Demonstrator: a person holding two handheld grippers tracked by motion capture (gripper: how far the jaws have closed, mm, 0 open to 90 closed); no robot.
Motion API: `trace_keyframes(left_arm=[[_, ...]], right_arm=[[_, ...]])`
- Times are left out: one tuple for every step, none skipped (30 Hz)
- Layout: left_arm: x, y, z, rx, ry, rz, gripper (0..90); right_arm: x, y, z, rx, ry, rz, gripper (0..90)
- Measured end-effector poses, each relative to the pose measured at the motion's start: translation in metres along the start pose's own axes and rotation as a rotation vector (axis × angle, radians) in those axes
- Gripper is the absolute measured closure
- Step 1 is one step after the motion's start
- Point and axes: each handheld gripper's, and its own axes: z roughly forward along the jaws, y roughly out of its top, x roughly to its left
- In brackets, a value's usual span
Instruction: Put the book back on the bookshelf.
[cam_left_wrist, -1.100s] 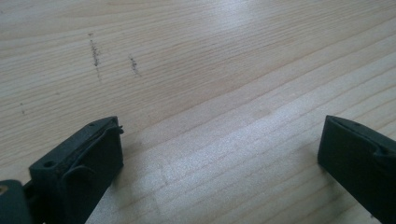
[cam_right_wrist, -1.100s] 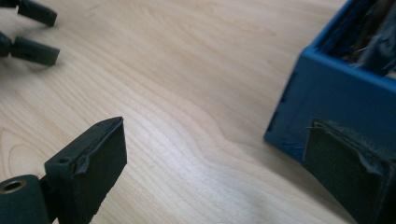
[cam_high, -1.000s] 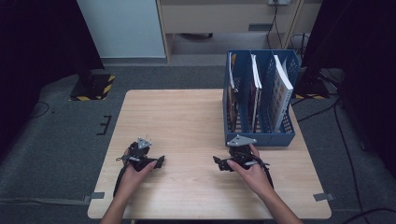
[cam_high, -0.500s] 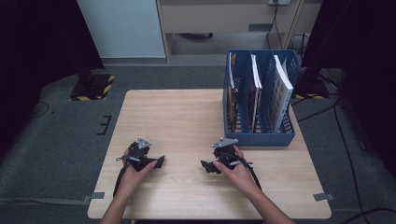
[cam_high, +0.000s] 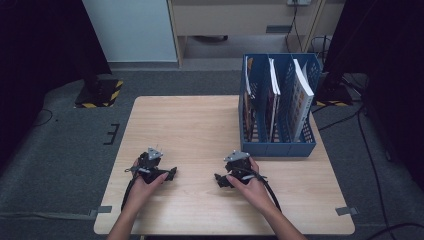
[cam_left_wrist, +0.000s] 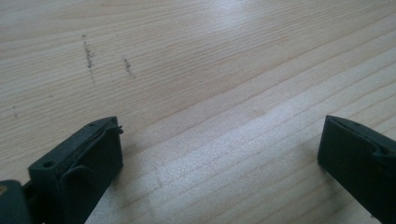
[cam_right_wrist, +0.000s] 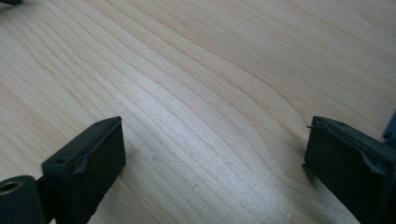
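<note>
Both hands rest on the wooden table (cam_high: 190, 125) near its front edge. My left gripper (cam_high: 169, 175) lies at the front left, its jaws pointing right. In the left gripper view my left gripper (cam_left_wrist: 219, 149) is open, with bare wood between the wide-apart jaws. My right gripper (cam_high: 220, 179) sits at the front middle, jaws pointing left and toward me. In the right gripper view my right gripper (cam_right_wrist: 215, 149) is open too, holding nothing. A blue file rack (cam_high: 278, 145) stands at the table's right back, with books and magazines (cam_high: 300, 97) upright in its slots.
Faint dark scuff marks (cam_left_wrist: 88, 53) show on the wood ahead of the left jaws. Cables (cam_high: 367, 150) trail over the grey floor to the right of the table. A black stand with yellow striped tape (cam_high: 100, 92) sits on the floor at the left back.
My right gripper has moved left, away from the blue rack's front, toward the table's front middle. The left gripper has stayed in place.
</note>
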Motion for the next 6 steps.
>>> trace_keyframes(left_arm=[[-0.0001,0.0,0.0,0.0,-0.001,0.001,0.0],[-0.0002,-0.0001,0.0,0.0,-0.003,0.005,0.0],[-0.0007,-0.0001,0.0002,-0.003,-0.004,0.003,0.0],[-0.0008,-0.0001,0.0002,-0.002,-0.005,0.005,0.0],[-0.001,0.0,0.0002,-0.002,-0.006,0.005,0.0],[-0.001,0.0,0.0002,-0.002,-0.006,0.005,0.0]], right_arm=[[0.0004,-0.0001,-0.0004,0.004,-0.003,0.009,4.3],[0.0003,-0.0003,-0.0003,0.003,-0.005,0.01,3.7],[0.0001,-0.0005,-0.0004,0.004,-0.007,0.013,3.3],[0.0,-0.0006,-0.0006,0.006,-0.008,0.016,3.2],[0.0,-0.0006,-0.0006,0.006,-0.008,0.016,3.2],[-0.0001,-0.0007,-0.0005,0.005,-0.009,0.015,2.9]])
